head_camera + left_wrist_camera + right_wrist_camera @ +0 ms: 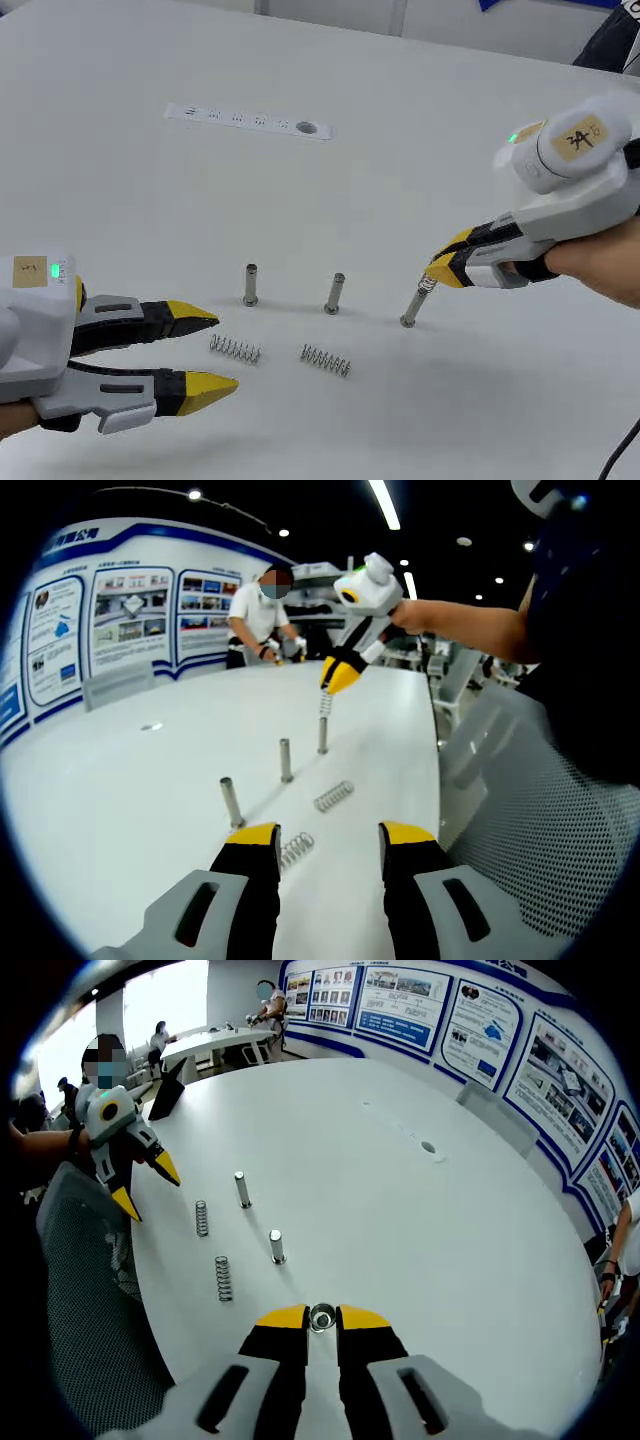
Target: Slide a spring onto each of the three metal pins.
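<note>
1. The held spring (427, 285) sits on the top of the right pin (411, 308), right of centre in the head view, with only its lower coils over the tip. The right gripper (438, 273) comes in from the right edge, its jaws clenched on the spring. In the right gripper view the pin's round top shows between the two yellow tips at bottom centre.
2. This pin appears to lean toward the gripper, while the other two stand straight. A push off the pin's axis could topple it or kink the spring.
3. A tight squeeze may bind the coils against the pin's head. If the jaws let go too early, the spring could spring off and roll away.
4. The middle pin (334, 293) and the left pin (250, 285) stand bare in a row at the centre of the frame.
5. Just below them, two springs lie flat: the near spring (235, 348) and the far spring (325, 360). The left gripper (215, 350), at lower left, has its jaws released, wide apart and empty. Its tips point at the near spring, close but not touching.
6. The white surface (120, 200) also carries a power strip (247, 120) at upper left, well apart from the work.
</note>
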### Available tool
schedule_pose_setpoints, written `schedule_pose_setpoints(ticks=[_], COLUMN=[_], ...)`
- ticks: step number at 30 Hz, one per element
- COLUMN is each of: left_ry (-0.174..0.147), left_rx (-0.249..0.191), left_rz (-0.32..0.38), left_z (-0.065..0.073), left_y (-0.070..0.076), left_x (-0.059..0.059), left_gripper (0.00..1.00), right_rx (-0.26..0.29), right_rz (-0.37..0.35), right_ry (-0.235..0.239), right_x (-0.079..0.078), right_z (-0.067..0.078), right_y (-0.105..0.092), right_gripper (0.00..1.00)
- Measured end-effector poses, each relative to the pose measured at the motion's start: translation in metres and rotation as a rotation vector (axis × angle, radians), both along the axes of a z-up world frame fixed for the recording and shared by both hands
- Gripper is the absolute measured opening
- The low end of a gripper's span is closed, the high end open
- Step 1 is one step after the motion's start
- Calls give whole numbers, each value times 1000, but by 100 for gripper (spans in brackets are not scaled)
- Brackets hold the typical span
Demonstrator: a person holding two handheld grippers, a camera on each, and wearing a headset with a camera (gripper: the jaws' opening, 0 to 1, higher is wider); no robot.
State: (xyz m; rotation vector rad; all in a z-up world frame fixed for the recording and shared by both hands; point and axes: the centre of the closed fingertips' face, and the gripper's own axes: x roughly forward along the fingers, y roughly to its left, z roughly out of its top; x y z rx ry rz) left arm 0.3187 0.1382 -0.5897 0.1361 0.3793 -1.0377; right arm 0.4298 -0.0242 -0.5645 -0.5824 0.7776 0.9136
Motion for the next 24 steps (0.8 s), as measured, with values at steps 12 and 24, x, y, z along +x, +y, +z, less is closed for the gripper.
schedule_pose_setpoints(ticks=[12,24], left_ry=[7,11], left_rx=[0,-4], left_rz=[8,12], left_z=[-2,-4], left_y=[3,4], left_x=[0,1], left_gripper=[40,39], right_rx=[-10,-22], right_rz=[-3,-21], right_ry=[37,72], right_x=[5,7], right_z=[-21,-54], right_y=[-1,-2], right_gripper=[11,12])
